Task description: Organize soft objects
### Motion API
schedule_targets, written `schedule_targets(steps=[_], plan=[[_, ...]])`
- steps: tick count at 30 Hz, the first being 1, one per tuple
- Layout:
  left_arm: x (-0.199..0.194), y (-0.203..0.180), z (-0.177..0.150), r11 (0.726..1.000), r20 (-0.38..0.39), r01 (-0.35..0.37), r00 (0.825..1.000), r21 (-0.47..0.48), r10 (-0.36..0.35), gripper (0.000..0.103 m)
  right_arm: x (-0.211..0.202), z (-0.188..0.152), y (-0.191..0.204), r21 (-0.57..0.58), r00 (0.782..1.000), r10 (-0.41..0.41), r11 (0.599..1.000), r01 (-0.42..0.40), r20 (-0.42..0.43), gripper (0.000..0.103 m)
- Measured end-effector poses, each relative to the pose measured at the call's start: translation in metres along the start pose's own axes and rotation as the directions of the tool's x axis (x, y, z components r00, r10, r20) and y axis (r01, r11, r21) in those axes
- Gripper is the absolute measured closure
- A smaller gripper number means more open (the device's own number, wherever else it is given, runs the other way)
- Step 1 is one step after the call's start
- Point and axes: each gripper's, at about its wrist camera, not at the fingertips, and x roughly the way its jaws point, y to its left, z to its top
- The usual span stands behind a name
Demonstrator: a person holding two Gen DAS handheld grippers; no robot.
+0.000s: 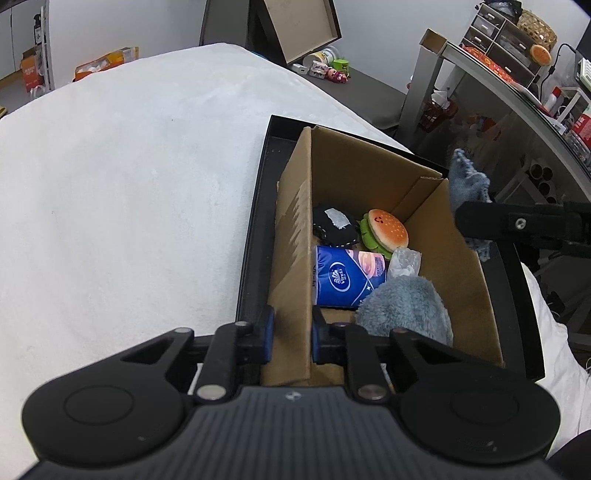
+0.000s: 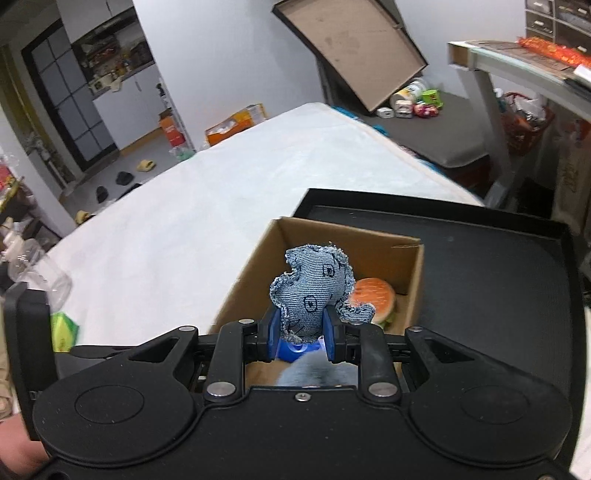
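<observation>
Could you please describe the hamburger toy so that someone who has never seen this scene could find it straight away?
On the white bed a black tray holds an open cardboard box. Inside, toward the far end, the hamburger toy lies between a black patch-like item and the box wall, beyond a blue tissue pack. It alone has an orange bun with a green lettuce edge.

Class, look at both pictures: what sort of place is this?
Probably a lived-in home room, perhaps a bedroom: a white mattress, slippers on the floor and a cluttered desk with small drawers.
</observation>
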Motion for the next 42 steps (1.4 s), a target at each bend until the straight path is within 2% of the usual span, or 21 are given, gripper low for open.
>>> schedule_targets(steps=[5, 10, 14, 19, 24, 27, 31, 35, 42], plan=[[-0.001, 0.0, -0.002, 1.0, 0.01, -0.004, 1.0, -0.003, 0.004, 0.086, 0.004, -0.003, 0.005, 0.003, 1.0, 0.005, 1.0, -0.005, -0.018, 0.078], [-0.001, 0.0, -0.001, 1.0, 0.007, -0.006, 1.0, 0.002, 0.006, 0.086, 0.004, -0.008, 0.01, 0.0, 0.998, 0.037, 0.999, -0.037, -0.042, 0.071], [-0.001, 0.0, 0.001, 1.0, -0.006, -0.01, 1.0, 0.012, 0.01, 0.086, -0.002, -0.009, 0.006, 0.023, 0.999, 0.029, 0.999, -0.029, -0.037, 0.056], [-0.002, -0.004, 0.005, 0.999, -0.021, -0.014, 1.0, 0.039, 0.015, 0.086, -0.012, -0.006, -0.006, 0.057, 1.0, -0.003, 0.998, 0.004, -0.013, 0.049], [-0.012, -0.012, 0.01, 0.997, -0.015, -0.029, 0.999, 0.07, 0.03, 0.086, -0.026, -0.008, -0.012, 0.062, 1.0, -0.029, 0.998, 0.028, 0.009, 0.031], [-0.02, -0.016, 0.013, 0.996, -0.014, -0.037, 0.999, 0.087, 0.038, 0.083, -0.036, -0.009, -0.017, 0.065, 0.999, -0.046, 0.997, 0.044, 0.027, 0.025], [-0.036, -0.026, 0.018, 0.991, 0.001, -0.054, 0.999, 0.122, 0.055, 0.081, -0.05, -0.01, -0.028, 0.105, 0.998, -0.055, 0.993, 0.051, 0.044, 0.024], [-0.051, -0.038, 0.02, 0.984, 0.013, -0.06, 0.998, 0.168, 0.059, 0.076, -0.064, -0.014, -0.036, 0.14, 0.997, -0.042, 0.99, 0.033, 0.058, 0.016], [-0.075, -0.052, 0.018, 0.974, 0.016, -0.08, 0.997, 0.213, 0.078, 0.073, -0.083, -0.02, -0.045, 0.191, 0.996, -0.048, 0.981, 0.033, 0.074, 0.013]])
